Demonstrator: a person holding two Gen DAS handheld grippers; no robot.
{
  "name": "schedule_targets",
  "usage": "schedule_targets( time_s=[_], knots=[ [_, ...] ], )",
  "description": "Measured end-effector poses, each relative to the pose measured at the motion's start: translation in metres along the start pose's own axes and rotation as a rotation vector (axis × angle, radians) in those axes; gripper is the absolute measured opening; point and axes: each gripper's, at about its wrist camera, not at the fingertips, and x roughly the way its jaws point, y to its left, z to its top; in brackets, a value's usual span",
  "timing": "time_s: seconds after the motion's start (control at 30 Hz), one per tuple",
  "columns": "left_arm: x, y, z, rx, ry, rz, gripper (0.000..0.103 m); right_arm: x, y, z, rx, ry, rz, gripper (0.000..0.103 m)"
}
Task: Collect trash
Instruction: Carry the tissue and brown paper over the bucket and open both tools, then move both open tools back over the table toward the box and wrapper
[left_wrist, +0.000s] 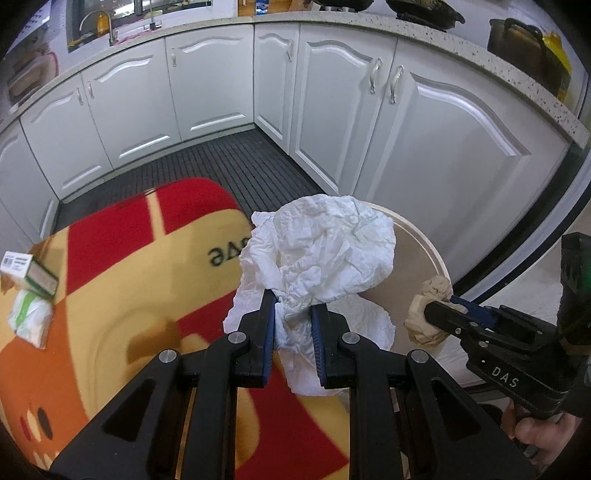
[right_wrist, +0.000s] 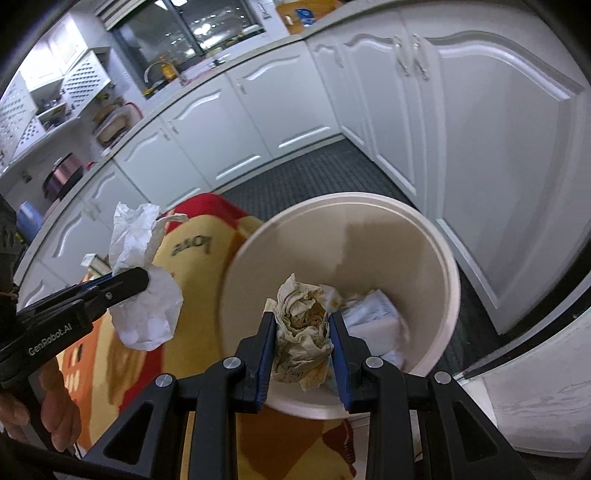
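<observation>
While both grippers carry paper toward the bin, some trash lies out on the mat (left_wrist: 122, 266) at far left: a small box (left_wrist: 31, 271) and, touching it below, a white-and-green wad (left_wrist: 31, 321). Both sit well apart from the bin and from either gripper, so they look like what is left to collect.

Next to the right, the left gripper (left_wrist: 293, 314) has its fingers pinching the neck of a big crumpled white tissue (left_wrist: 321, 251), which billows above and droops below the pads. In the right wrist view this tissue (right_wrist: 142, 295) hangs over the mat, just beside the bin's left rim and not yet above the opening.

Further right stands the bin (right_wrist: 447, 295), a round cream pail on the floor at the mat's edge. White paper (right_wrist: 376, 314) already lies at its bottom, so I judge part of the job done.

At the right, the right gripper (right_wrist: 302, 334) has its fingers clamped on a brownish paper wad (right_wrist: 303, 332). That wad is held above the open bin, so it seems ready for dropping; the left wrist view shows it (left_wrist: 430, 302) at the bin's near rim.

As I read it, the task is midway: one or more pieces are binned, two are in hand, and the box and wad wait on the mat.
</observation>
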Motion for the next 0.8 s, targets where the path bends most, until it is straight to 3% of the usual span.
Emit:
schedule_targets(
  time_s=[0.33, 0.37, 0.43, 0.47, 0.5, 0.8],
  knots=[
    [0.019, -0.011, 0.004, 0.015, 0.004, -0.028, 0.018, 0.022, -0.019, 0.004, 0.042, 0.025, -0.046, 0.027],
    [0.019, -0.01, 0.003, 0.017, 0.004, -0.032, 0.021, 0.024, -0.019, 0.004, 0.043, 0.028, -0.055, 0.028],
    [0.018, -0.009, 0.001, 0.019, 0.001, -0.035, 0.045, 0.025, -0.019, 0.004, 0.046, 0.029, -0.07, 0.039],
    [0.018, -0.009, 0.001, 0.018, -0.001, -0.037, 0.051, 0.024, -0.019, 0.004, 0.051, 0.022, -0.067, 0.051],
    [0.018, -0.008, 0.001, 0.017, -0.005, -0.042, 0.055, 0.024, -0.019, 0.004, 0.054, 0.017, -0.064, 0.054],
    [0.014, 0.003, -0.003, -0.006, -0.003, -0.011, 0.055, 0.016, -0.021, -0.001, 0.065, 0.018, -0.067, 0.054]
  ],
)
